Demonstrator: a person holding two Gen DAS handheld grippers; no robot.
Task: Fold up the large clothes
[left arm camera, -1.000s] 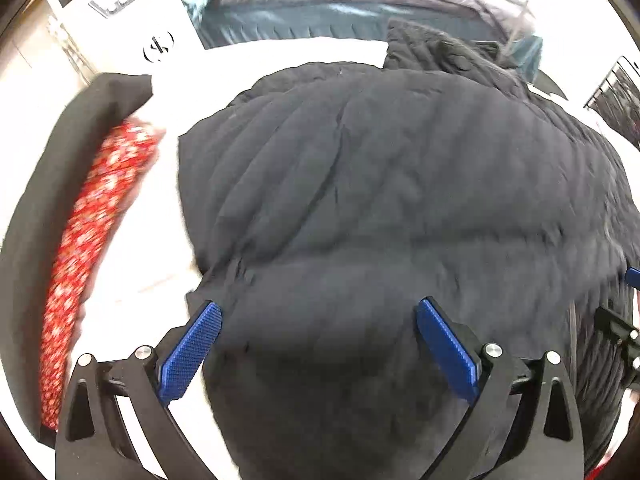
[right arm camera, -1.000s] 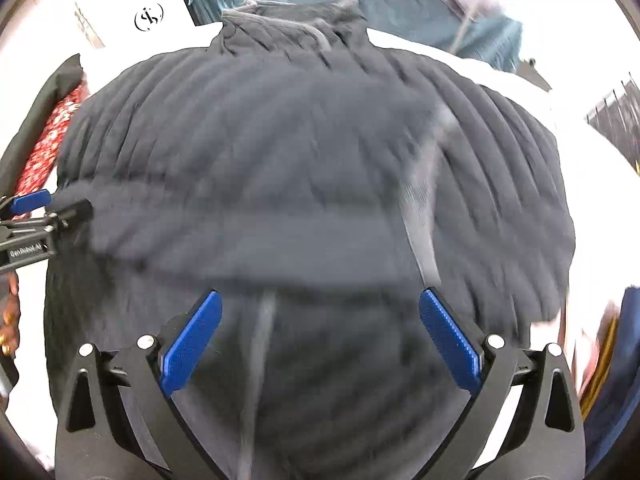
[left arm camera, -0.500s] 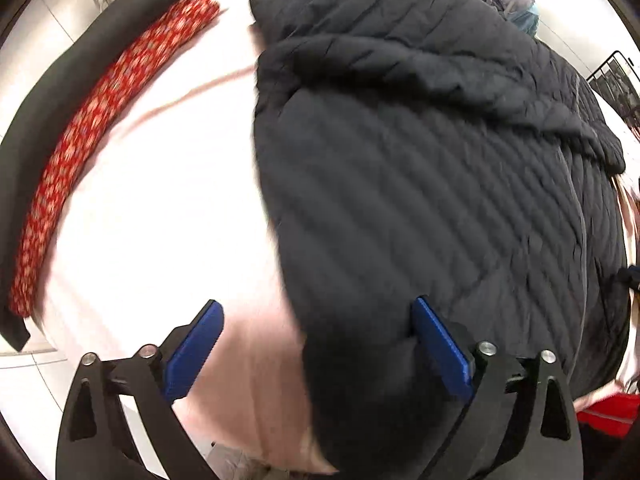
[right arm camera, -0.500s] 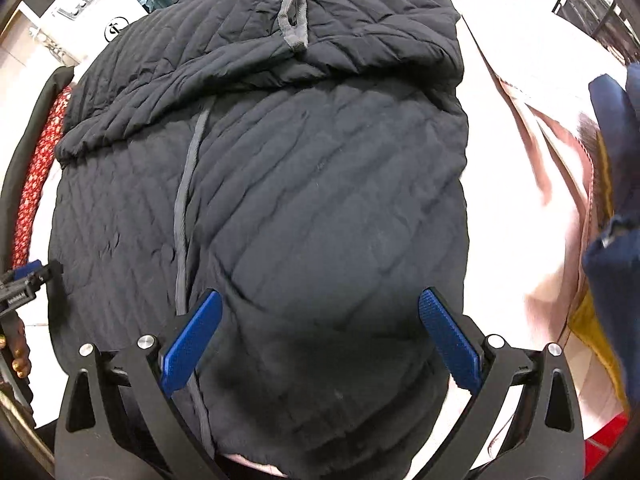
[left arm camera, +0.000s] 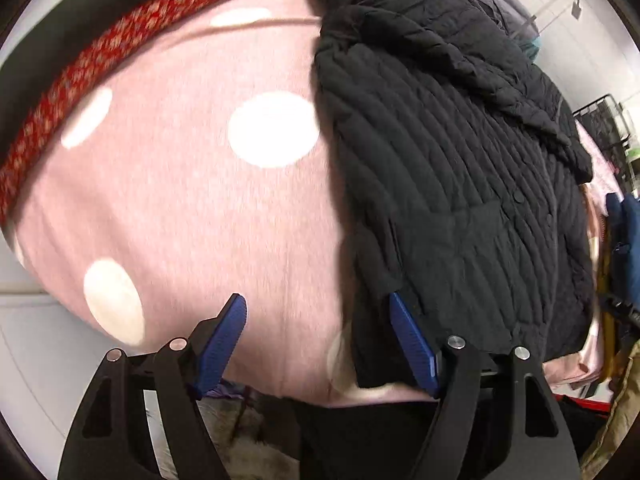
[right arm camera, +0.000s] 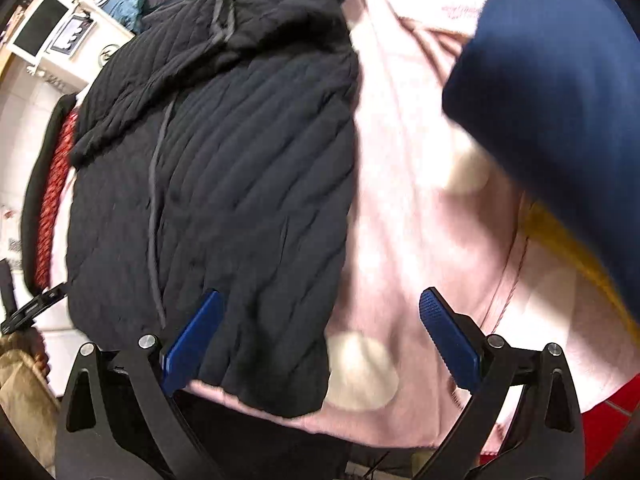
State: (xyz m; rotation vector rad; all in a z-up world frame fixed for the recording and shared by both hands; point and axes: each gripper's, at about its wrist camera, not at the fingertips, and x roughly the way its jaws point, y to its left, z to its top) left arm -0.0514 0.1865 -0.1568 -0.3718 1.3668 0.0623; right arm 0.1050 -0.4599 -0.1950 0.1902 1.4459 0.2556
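While my left tongs (left arm camera: 318, 340) close at the jacket (left arm camera: 460, 184) hem | right tongs (right arm camera: 320, 340) apart | pinch both corners evenly.

Matt quilted black jacket (left arm camera: 460, 184), soft pink dotted blanket (left arm camera: 192, 208)

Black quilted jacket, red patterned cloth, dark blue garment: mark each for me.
Black quilted jacket (left arm camera: 460, 184), left wrist view, on its quilted middle.
Red patterned cloth (left arm camera: 120, 40), left wrist view, middle of the strip.
Dark blue garment (right arm camera: 560, 100), right wrist view, on its broad face.
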